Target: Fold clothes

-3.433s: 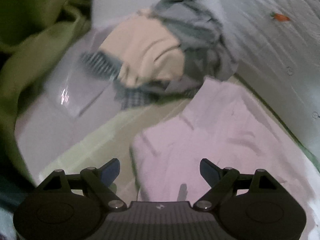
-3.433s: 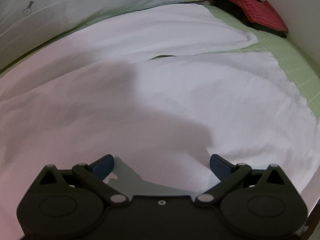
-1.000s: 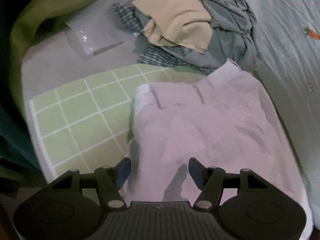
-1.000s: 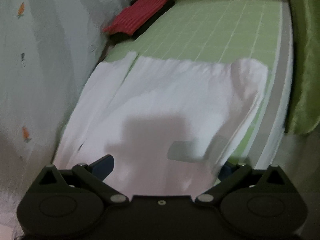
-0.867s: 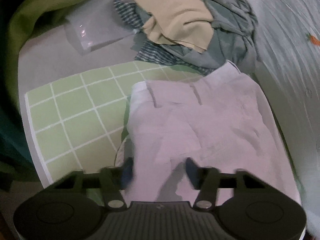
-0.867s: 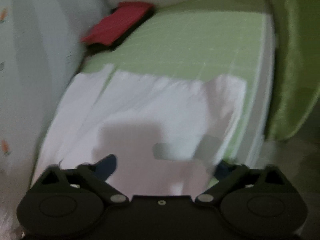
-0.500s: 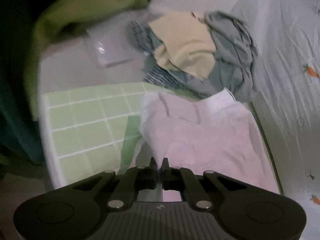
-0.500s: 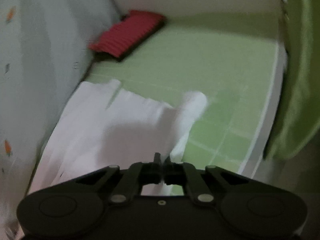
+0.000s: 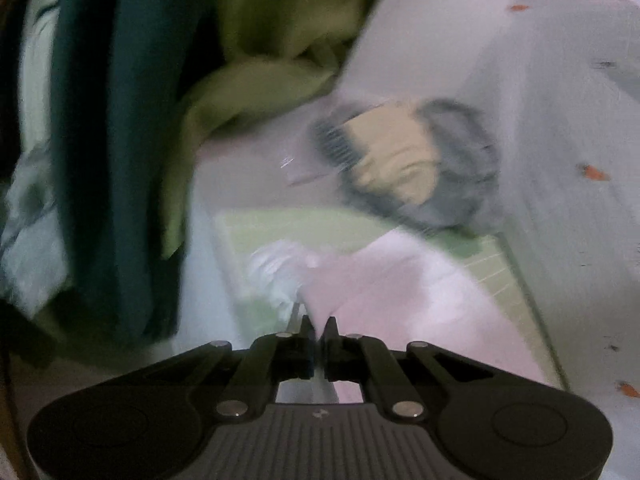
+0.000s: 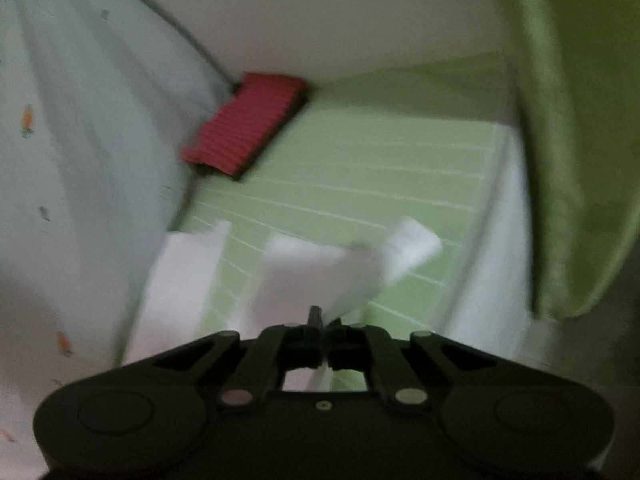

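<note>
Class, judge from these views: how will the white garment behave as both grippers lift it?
Likely floppy: the white garment drapes from the shut right gripper. Probably light: the left gripper raises it by a thin pinch. Loose ends may swing.

You have the white garment (image 9: 384, 280) pinched at two places along one edge, and that edge is raised off the green checked mat (image 10: 360, 184) while the rest drapes down onto it. In the right wrist view its far end (image 10: 320, 276) hangs in blurred flaps, one corner (image 10: 412, 248) sticking out to the right.
</note>
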Tool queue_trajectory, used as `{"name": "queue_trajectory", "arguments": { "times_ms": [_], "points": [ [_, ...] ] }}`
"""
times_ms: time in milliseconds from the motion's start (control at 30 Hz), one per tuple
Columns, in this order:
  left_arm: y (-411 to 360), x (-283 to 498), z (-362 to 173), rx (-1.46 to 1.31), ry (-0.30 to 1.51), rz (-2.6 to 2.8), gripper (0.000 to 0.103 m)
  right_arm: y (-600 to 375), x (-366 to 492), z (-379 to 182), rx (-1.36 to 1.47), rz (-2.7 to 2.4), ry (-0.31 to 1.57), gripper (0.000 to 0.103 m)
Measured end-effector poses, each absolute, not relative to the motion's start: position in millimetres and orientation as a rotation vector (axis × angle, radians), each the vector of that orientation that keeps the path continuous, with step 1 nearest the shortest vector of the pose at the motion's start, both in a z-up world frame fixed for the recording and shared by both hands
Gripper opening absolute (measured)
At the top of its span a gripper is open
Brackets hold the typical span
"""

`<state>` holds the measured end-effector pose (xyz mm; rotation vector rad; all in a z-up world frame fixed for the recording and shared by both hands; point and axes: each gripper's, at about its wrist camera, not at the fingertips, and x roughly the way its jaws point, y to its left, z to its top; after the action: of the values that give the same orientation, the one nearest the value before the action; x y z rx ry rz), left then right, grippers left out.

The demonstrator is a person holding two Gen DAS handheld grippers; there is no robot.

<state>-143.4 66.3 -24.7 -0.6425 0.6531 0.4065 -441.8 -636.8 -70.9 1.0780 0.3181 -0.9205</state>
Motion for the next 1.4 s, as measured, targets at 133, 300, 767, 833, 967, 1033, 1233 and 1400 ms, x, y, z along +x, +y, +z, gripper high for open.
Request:
{"name": "queue_trajectory", "arguments": {
  "times_ms": [133,300,767,833,967,1033,1233,1400],
  "points": [
    [42.0,-124.5,10.3,-0.514,0.563,0.361,0.004,-648.9,-414.6,-25.3,1.01,-0.786,0.177,0.002],
    [40.3,-104.0,-1.2,-0.543,0.6,0.376,0.004,-649.5,-397.3,-9.1,0.91,-0.788,0.152,0.002],
    [4.7,63.8,-6.8,-0.654,0.593,0.298,0.004,-722.6,-197.9,6.7,0.77,-0.782,0.29,0.002],
    [-7.6,110.3,-5.1,-0.637,0.577,0.28,0.007,-740.9,-142.2,14.0,0.743,-0.772,0.301,0.002],
    [-22.9,178.3,-8.1,-0.64,0.53,0.287,0.037,-778.7,-20.5,20.9,0.744,-0.67,0.288,0.019],
    [-26.0,186.3,-12.3,-0.647,0.579,0.304,0.057,-788.6,24.8,19.3,0.751,-0.632,0.335,0.089],
    [-46.0,151.5,-47.5,-0.514,0.717,0.287,0.069,-750.2,22.9,-45.6,0.561,-0.794,0.584,0.081],
    [-74.3,118.5,-76.2,-0.369,0.839,0.238,0.07,-738.4,-44.2,-113.3,0.596,-1.014,0.735,0.081]
  ]
}}
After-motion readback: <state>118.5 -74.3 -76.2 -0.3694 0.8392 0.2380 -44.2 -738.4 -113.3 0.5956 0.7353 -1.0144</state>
